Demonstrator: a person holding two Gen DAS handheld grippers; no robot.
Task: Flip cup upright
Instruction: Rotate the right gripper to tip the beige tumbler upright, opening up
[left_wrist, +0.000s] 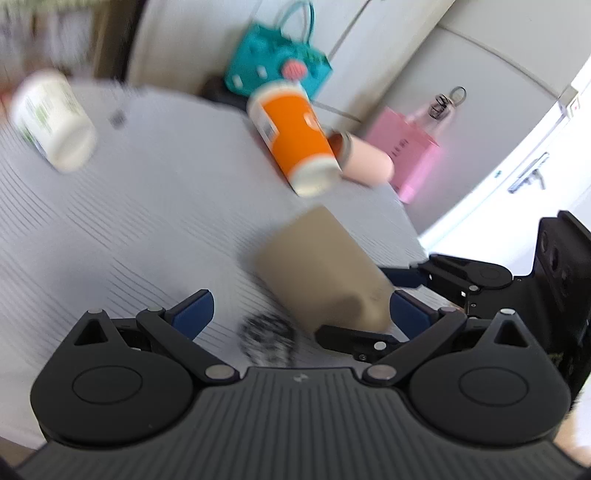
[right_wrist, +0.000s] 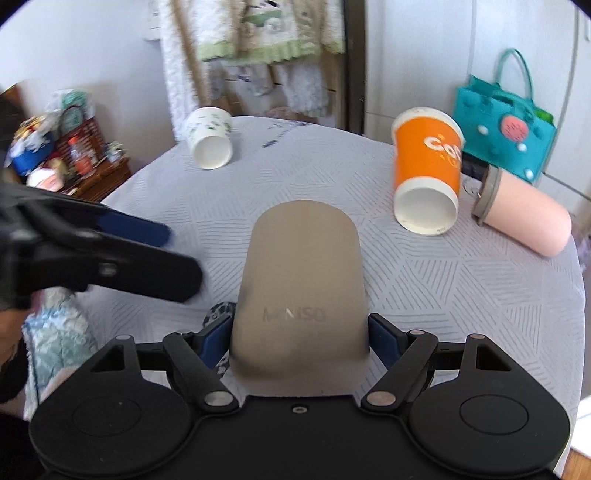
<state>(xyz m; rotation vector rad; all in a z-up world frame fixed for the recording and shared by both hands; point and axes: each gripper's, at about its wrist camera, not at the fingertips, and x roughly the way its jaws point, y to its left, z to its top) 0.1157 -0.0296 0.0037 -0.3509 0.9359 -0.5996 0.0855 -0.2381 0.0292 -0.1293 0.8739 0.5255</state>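
Right hand-held gripper (right_wrist: 300, 338) of mine clamps the matte taupe cup (right_wrist: 301, 291), dome-bottomed, faintly lettered; left hand-held gripper (left_wrist: 301, 314) gapes.

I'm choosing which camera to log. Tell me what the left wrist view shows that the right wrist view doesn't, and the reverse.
Left wrist only: a pink bag beyond the table's far edge.

Right wrist only: the embossed lettering on the beige cup clamped in the right gripper, and a cluttered wooden shelf.

Both: that cup, the tipped orange cup, white paper cup, pink tumbler, teal bag and open left gripper.
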